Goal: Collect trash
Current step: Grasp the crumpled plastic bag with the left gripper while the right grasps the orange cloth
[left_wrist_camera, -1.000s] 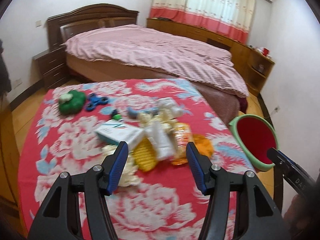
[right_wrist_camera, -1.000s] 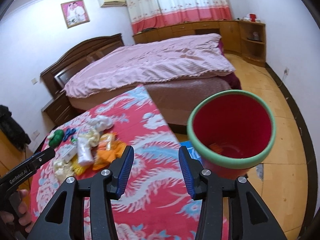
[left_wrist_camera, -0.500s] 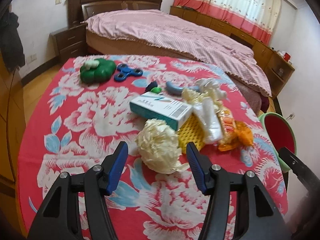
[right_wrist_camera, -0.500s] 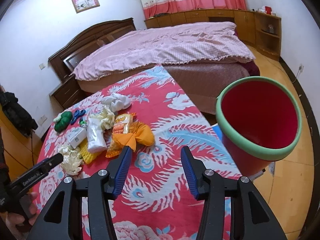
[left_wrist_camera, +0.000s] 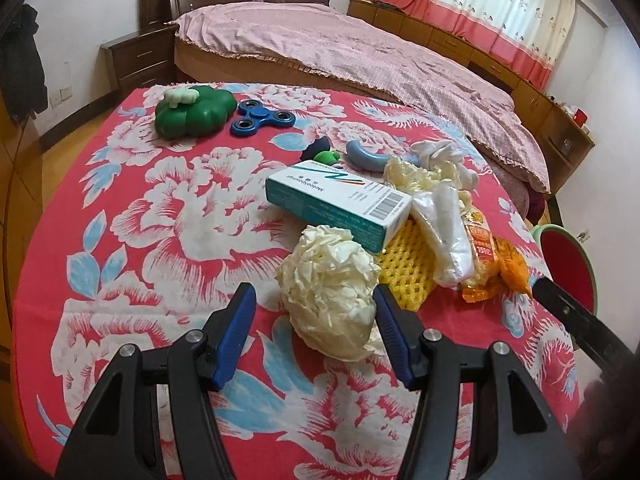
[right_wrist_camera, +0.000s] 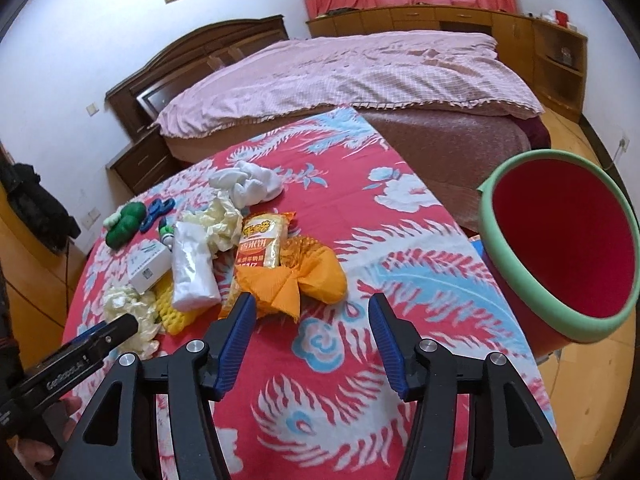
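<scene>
Trash lies in a heap on the red flowered table (left_wrist_camera: pixel 168 208): a crumpled cream paper ball (left_wrist_camera: pixel 330 292), a teal-and-white box (left_wrist_camera: pixel 340 198), a yellow foam net (left_wrist_camera: pixel 404 264), a white plastic bag (left_wrist_camera: pixel 448 232), an orange snack packet (right_wrist_camera: pixel 260 242) and an orange net (right_wrist_camera: pixel 304 276). My left gripper (left_wrist_camera: pixel 314 334) is open, its jaws on either side of the paper ball. My right gripper (right_wrist_camera: pixel 310 338) is open and empty, just in front of the orange net. A red bin with a green rim (right_wrist_camera: pixel 560 256) stands off the table's right edge.
A green toy (left_wrist_camera: pixel 192 110), a blue fidget spinner (left_wrist_camera: pixel 262 118), a blue curved piece (left_wrist_camera: pixel 364 156) and white cloth (left_wrist_camera: pixel 440 152) lie farther back on the table. A pink-covered bed (right_wrist_camera: pixel 360 76) stands behind, with a nightstand (left_wrist_camera: pixel 138 58) and wooden cabinets (right_wrist_camera: pixel 520 36).
My left gripper moved forward and down until its jaws flank the paper ball. My right gripper swung left from the bin toward the trash heap.
</scene>
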{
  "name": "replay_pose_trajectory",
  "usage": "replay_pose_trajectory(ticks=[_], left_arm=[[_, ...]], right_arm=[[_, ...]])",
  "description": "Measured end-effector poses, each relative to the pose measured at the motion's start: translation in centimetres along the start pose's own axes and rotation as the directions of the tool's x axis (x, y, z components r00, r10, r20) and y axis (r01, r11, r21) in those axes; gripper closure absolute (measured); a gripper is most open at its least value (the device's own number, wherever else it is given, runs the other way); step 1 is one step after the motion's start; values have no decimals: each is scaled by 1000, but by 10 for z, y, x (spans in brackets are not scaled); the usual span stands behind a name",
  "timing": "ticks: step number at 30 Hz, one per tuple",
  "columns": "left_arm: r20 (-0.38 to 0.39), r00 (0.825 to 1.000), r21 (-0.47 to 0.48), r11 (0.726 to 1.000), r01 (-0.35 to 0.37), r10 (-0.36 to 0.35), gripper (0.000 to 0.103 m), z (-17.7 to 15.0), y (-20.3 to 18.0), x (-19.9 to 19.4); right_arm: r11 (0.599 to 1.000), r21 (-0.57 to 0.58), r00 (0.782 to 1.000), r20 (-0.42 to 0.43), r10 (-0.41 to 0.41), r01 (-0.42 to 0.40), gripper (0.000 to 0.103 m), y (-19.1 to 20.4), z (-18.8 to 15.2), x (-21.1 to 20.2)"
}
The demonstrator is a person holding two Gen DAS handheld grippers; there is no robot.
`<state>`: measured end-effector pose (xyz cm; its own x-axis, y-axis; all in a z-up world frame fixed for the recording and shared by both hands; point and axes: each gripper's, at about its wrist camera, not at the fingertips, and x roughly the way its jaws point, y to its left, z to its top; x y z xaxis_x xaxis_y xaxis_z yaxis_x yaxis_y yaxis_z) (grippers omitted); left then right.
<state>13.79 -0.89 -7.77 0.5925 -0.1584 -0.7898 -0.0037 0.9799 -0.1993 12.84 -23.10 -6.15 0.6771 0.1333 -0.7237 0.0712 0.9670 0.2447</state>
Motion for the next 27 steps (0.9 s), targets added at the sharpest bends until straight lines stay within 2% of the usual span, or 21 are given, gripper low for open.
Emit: replay_pose_trajectory(ticks=[3, 13, 14, 15, 17, 20, 24, 27], left_arm=[[-15, 1000, -13, 1000, 9, -9, 43, 0, 2, 6], [-29, 999, -25, 999, 35, -36, 43, 0, 3, 14], [-29, 999, -24, 999, 38, -39, 43, 0, 3, 14], [-29, 999, -25, 999, 40, -41, 43, 0, 3, 14], [-27, 998, -29, 998, 52, -53, 50, 0, 4, 14], [-30, 997, -31, 997, 76, -77, 60, 0, 2, 13], [-20, 998, -8, 998, 66, -67, 63, -1, -3, 9], [-5, 998, -2, 998, 66, -66, 63, -2, -4, 1]], right_arm=[[1000, -12, 1000, -7, -1, 1, 40, 0, 6, 12], [999, -41, 999, -32, -20, 19, 40, 1, 12, 37], [999, -42, 999, -33, -20, 19, 43, 0, 12, 39], [999, -43, 999, -27, -22, 21, 52, 0, 11, 39], [999, -48, 999, -26, -20, 19, 64, 0, 11, 39], [999, -51, 1000, -25, -14, 13, 72, -1, 11, 39], [997, -72, 1000, -1, -24, 24, 87, 2, 10, 31], [998, -56, 1000, 5, -17, 18, 87, -2, 11, 22]])
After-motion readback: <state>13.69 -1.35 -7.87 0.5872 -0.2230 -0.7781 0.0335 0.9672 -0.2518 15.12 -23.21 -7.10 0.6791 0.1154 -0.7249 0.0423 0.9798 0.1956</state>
